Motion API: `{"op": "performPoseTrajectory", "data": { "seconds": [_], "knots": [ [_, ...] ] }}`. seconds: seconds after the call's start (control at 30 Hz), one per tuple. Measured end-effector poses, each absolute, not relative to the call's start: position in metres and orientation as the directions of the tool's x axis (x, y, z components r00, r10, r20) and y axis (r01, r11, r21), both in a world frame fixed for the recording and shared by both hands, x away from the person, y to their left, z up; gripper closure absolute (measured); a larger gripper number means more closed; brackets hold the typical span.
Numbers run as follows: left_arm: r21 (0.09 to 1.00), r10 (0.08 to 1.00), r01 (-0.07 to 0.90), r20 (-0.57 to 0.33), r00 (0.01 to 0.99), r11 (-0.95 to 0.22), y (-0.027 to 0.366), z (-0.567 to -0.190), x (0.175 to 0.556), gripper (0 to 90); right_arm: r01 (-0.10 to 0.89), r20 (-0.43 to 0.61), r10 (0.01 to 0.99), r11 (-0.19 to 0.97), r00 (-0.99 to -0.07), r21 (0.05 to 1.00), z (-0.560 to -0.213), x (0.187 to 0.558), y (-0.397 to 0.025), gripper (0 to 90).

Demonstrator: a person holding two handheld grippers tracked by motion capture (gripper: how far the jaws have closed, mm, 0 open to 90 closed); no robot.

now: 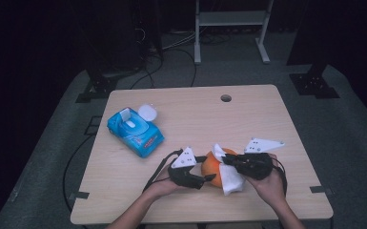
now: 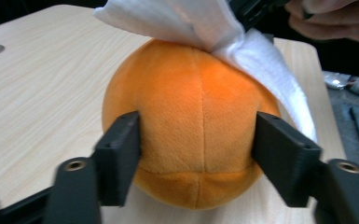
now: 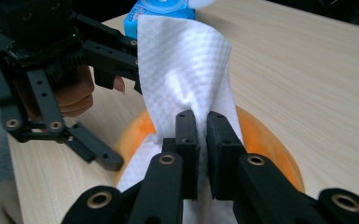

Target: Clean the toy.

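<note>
An orange plush ball rests on the wooden table near the front edge. My left gripper is shut on the orange ball, with one jaw pressed on each side. A white wipe drapes over the ball's top and right side. My right gripper is shut on the white wipe, pinching it just above the ball. In the right gripper view the left gripper reaches in from the left.
A blue pack of wipes with its white lid flipped open lies at the table's left. A round cable hole sits near the far edge. Cables and stand feet lie on the floor beyond the table.
</note>
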State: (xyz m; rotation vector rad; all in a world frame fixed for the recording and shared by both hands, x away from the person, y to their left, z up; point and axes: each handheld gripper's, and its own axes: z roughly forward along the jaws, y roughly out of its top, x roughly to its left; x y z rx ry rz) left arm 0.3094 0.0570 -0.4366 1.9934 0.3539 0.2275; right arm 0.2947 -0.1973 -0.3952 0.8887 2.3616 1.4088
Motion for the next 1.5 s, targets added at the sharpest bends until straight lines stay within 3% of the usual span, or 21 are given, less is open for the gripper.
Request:
{"op": "performPoseTrajectory", "data": {
  "seconds": [0.07, 0.13, 0.23, 0.47, 0.57, 0.8, 0.93, 1.2, 1.5],
  "knots": [
    [0.905, 0.351, 0.146, 0.003, 0.936, -0.399, 0.056, -0.436, 0.309, 39.8, 0.338, 0.059, 0.599, 0.365, -0.798, 0.868, -0.390, 0.288, -0.191, 83.5],
    [0.907, 0.353, 0.145, 0.004, 0.935, -0.396, 0.054, -0.435, 0.309, 40.4, 0.323, 0.072, 0.555, 0.368, -0.828, 0.872, -0.387, 0.283, -0.183, 83.5],
    [0.904, 0.351, 0.145, 0.006, 0.936, -0.403, 0.055, -0.435, 0.309, 40.3, 0.283, 0.010, 0.527, 0.440, -0.850, 0.852, -0.389, 0.277, -0.165, 83.4],
    [0.901, 0.356, 0.177, -0.027, 0.934, -0.396, 0.061, -0.441, 0.314, 36.9, 0.367, 0.059, 0.642, 0.358, -0.764, 0.858, -0.393, 0.298, -0.202, 83.3],
    [0.902, 0.359, 0.174, -0.023, 0.933, -0.395, 0.061, -0.441, 0.314, 34.1, 0.408, 0.121, 0.642, 0.321, -0.757, 0.855, -0.401, 0.302, -0.209, 83.3],
    [0.918, 0.354, 0.157, -0.020, 0.935, -0.364, 0.059, -0.435, 0.311, 26.8, 0.404, 0.104, 0.642, 0.341, -0.760, 0.849, -0.403, 0.302, -0.201, 83.2],
    [0.912, 0.356, 0.144, 0.002, 0.935, -0.384, 0.058, -0.438, 0.310, 32.9, 0.402, 0.095, 0.645, 0.347, -0.758, 0.847, -0.401, 0.301, -0.198, 83.3],
    [0.912, 0.349, 0.144, -0.001, 0.937, -0.384, 0.060, -0.440, 0.312, 32.3, 0.293, 0.003, 0.553, 0.436, -0.833, 0.851, -0.393, 0.282, -0.166, 83.3],
    [0.903, 0.361, 0.186, -0.037, 0.932, -0.387, 0.068, -0.447, 0.320, 28.2, 0.393, 0.075, 0.646, 0.365, -0.759, 0.844, -0.403, 0.299, -0.202, 83.3]
  ]
}}
